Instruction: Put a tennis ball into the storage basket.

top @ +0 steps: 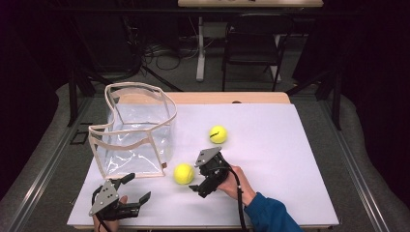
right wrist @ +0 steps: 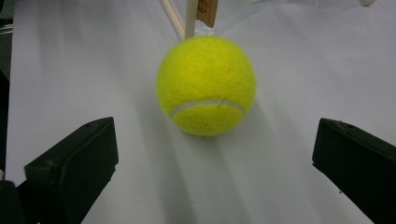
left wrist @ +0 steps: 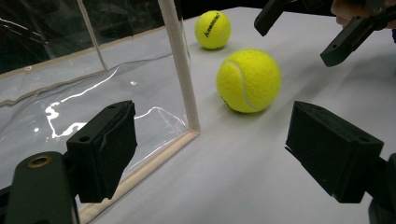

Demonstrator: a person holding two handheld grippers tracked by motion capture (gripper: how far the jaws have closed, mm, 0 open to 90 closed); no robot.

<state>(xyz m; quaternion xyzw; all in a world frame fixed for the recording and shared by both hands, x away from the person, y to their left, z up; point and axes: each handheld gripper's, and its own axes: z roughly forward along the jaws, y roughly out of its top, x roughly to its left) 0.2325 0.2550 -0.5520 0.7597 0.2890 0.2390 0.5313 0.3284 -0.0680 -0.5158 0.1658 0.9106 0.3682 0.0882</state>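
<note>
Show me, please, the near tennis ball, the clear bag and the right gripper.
Near tennis ball [right wrist: 206,86], right gripper view, middle of its felt.
Clear bag [top: 140,123], high view, its transparent front wall.
Right gripper [top: 195,174], high view, midway between its fingertips.

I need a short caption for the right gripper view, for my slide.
Open right gripper lined up on a tennis ball resting on the table.

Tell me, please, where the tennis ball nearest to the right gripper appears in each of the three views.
High view: the near tennis ball lies left of the open right gripper, by the bag's front corner.
Left gripper view: the near tennis ball is at centre right, in front of the far tennis ball.
Right gripper view: the near tennis ball is at centre, ahead of the jaws.
Shared landmark: the clear bag, its beige-trimmed corner beside the ball.
</note>
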